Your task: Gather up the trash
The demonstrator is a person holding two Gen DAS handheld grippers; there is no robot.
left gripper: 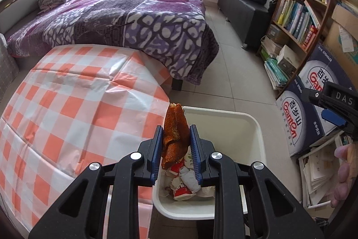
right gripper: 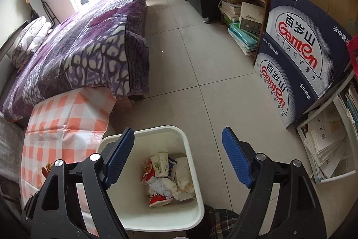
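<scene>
Clamped in my left gripper is a peel: orange-red, dried, curled, standing upright between the blue pads, above the near edge of the white bin. My right gripper stands wide open, nothing between its fingers, over the same bin. Inside lie crumpled wrappers and tissue. Beside the bin stands the checkered bench; beyond it, the bed.

Both the left gripper and the right gripper have black plastic linkage arms with triangular cut-outs, silver round screws at the pivots, and blue ribbed pads on the fingers. Beside the white bin, plaid fabric shows.
</scene>
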